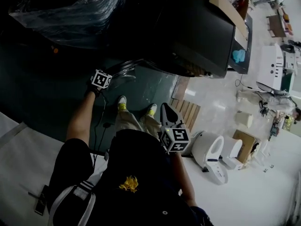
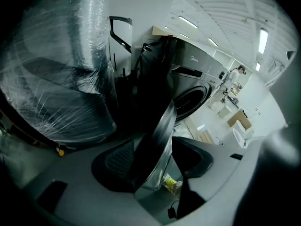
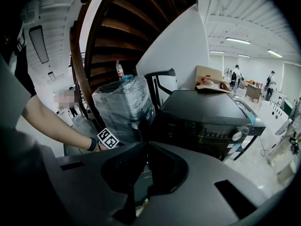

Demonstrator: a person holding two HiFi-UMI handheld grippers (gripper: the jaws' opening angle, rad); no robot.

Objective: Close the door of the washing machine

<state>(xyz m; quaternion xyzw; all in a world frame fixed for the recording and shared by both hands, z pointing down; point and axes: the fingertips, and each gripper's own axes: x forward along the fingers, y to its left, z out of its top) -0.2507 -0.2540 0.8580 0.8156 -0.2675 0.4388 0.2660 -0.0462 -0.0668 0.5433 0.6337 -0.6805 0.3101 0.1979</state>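
The door (image 2: 164,121) stands open, its edge between the left gripper's (image 2: 151,147) wide jaws; the right gripper's (image 3: 146,147) jaws are together and empty.

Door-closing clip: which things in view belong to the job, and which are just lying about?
Job in hand:
- washing machine
- its open door, whose edge stands between the open jaws of the left tool

Just lying about:
- plastic-wrapped bundle
- cardboard box
- wooden slat mat
- white toilet
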